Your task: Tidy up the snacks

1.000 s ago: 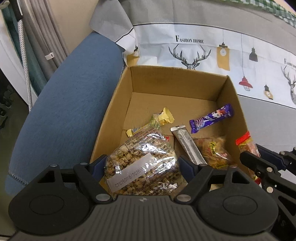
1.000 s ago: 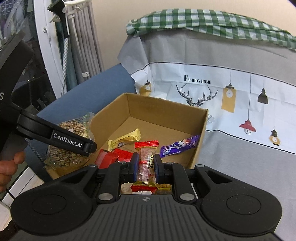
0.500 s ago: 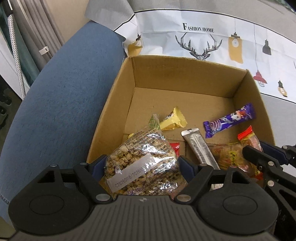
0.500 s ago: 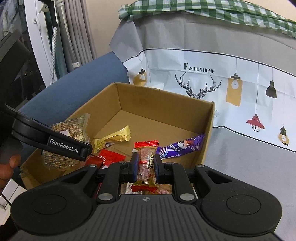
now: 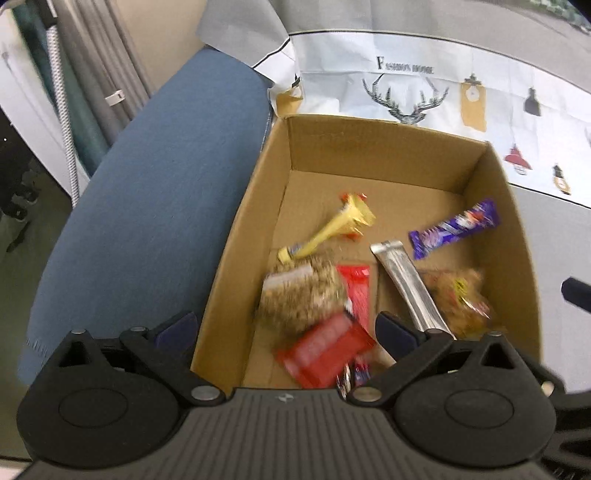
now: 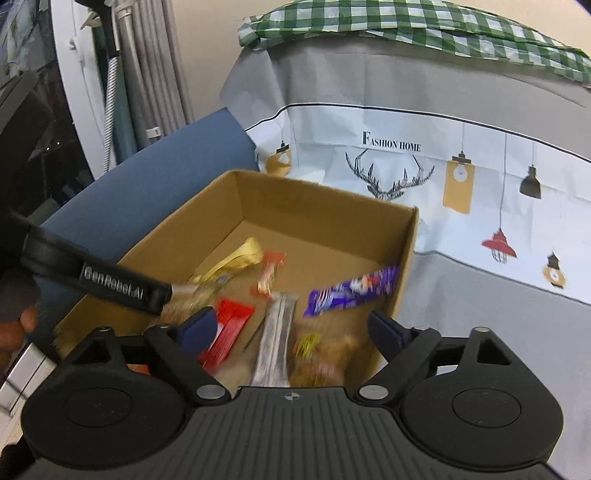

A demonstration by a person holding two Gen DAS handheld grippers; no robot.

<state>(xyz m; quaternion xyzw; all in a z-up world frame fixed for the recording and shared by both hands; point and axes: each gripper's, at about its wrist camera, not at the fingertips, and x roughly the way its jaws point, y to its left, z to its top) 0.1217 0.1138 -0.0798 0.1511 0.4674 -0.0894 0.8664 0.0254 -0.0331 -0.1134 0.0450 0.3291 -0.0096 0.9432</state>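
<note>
A grey cloth (image 6: 424, 88) printed with antlers, hanging lamps and the words "FASHION HOME" covers the furniture at the far side, with a green checked fabric (image 6: 406, 27) lying across its top. To the left, a blue upholstered cushion (image 5: 147, 192) borders an open cardboard box (image 5: 376, 147), and grey curtains (image 6: 155, 66) hang in the far left corner. The box holds the snacks: a blurred bag of nuts (image 5: 301, 295) at the near left, red packets (image 5: 325, 349) beside and in front of it, a yellow wrapper (image 5: 343, 221) farther back, a silver bar (image 5: 410, 280) in the middle, a purple bar (image 5: 456, 227) leaning on the right wall, and a clear orange-brown bag (image 5: 458, 299) at the near right. The left gripper (image 5: 284, 328) hangs over the near left edge of the box; its jaws are opening and stand wide, gripping nothing. The right gripper (image 6: 288, 328) is over the near right part of the box; its jaws are likewise opening, spread wide, with no item between the pads. A small red-ended packet (image 6: 269, 273) lies blurred on the box floor.
</note>
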